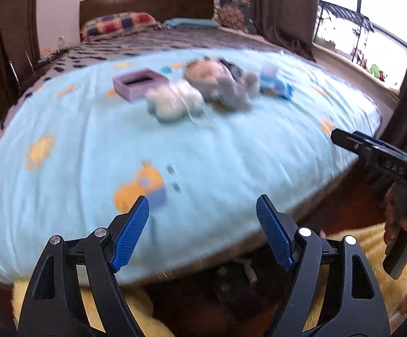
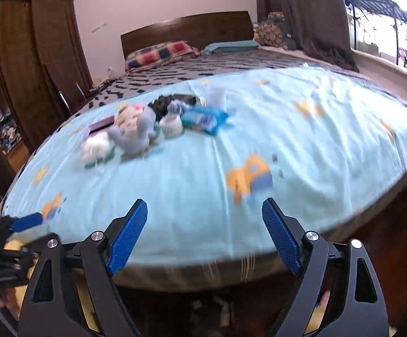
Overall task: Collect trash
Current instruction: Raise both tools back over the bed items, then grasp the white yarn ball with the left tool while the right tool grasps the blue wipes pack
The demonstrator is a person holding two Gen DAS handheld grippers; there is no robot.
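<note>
Bedsheet (image 1: 91, 146) soft matt cloth; headboard (image 1: 147, 2) dark glossy wood; pads (image 1: 131, 233) ribbed plastic

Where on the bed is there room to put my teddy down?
The near half of the light blue sheet is bare, from the bed's near edge up to the pile. It is crowded further back, where the pink box, white fluff, grey plush and blue packet cluster.

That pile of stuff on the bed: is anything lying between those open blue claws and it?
Nothing visible. The left gripper and right gripper both stand open and empty at the bed's near edge. Only bare light-blue sheet lies between them and the blurred pile.
</note>
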